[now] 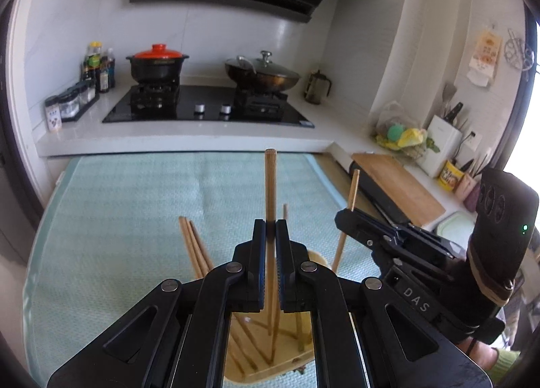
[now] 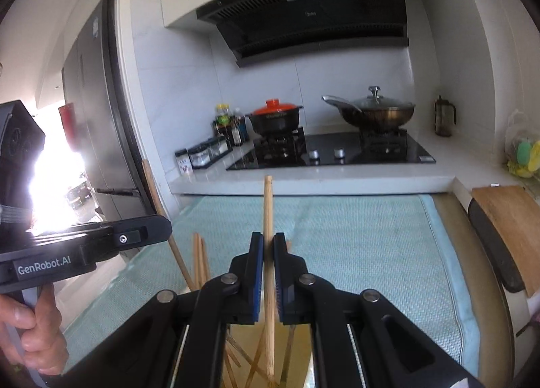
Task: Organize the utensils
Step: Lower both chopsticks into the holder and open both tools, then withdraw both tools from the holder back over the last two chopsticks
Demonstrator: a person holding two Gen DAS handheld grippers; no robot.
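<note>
The left gripper (image 1: 270, 231) has its jaws closed down to a thin slot on one chopstick (image 1: 270, 185), which stands nearly upright at the centre of the left wrist view. The right gripper (image 2: 268, 244) grips a second chopstick (image 2: 268, 205) the same way, jaws almost together, at the centre of its own view. Both sticks point down into a wooden holder (image 1: 287, 354) at the lower middle of each frame, resting on the green-matted surface (image 1: 118, 219).

To do this step well, I would lower each stick straight, keep it vertical so its tip clears the ones already leaning inside, and open the jaws only once the tip is well inside the holder.

Count: two grippers, two held chopsticks. About three more lean together left of the jaws (image 1: 192, 243); further ones cross inside the holder, too tangled to number.
</note>
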